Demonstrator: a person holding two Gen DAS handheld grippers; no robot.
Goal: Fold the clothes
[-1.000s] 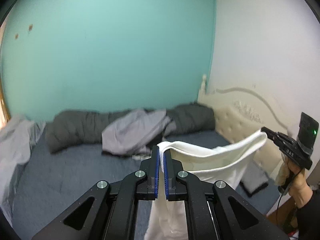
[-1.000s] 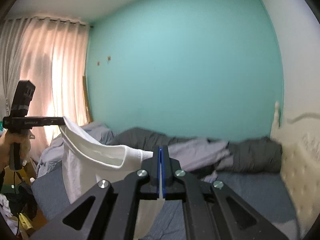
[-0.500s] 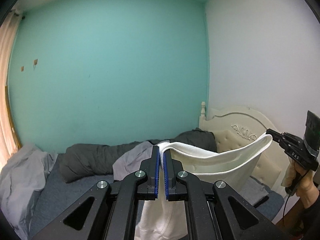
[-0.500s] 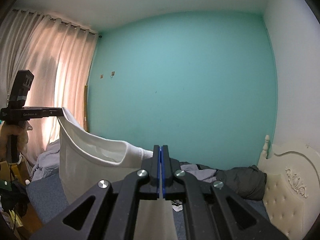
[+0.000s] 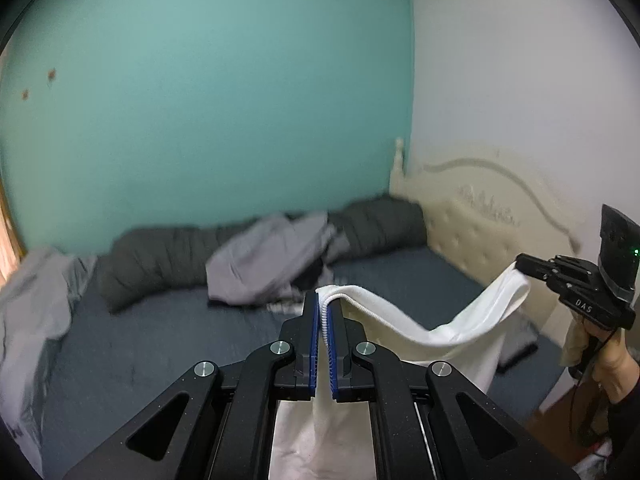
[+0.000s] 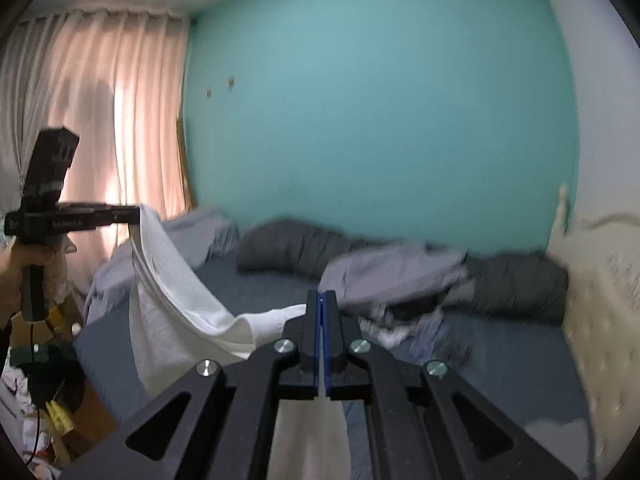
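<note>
Hanging above the bed (image 5: pixel 168 344), the shirt (image 5: pixel 460 332) sagged between both tools: the left tool (image 5: pixel 323 312) clamped one ribbed edge, the right tool (image 6: pixel 321 308) pinched the other end. Uneven lowering risked bunching it on the bed, near the grey clothes (image 5: pixel 272 256); a thin pinch might slip.

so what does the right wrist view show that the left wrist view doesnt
Only the right wrist view shows the pink curtain and the left gripper from the side. Only the left wrist view shows the right gripper from the side, with the hand holding it. Both show the white garment stretched between the two shut grippers, above the blue bed with its grey bedding, before the teal wall.
</note>
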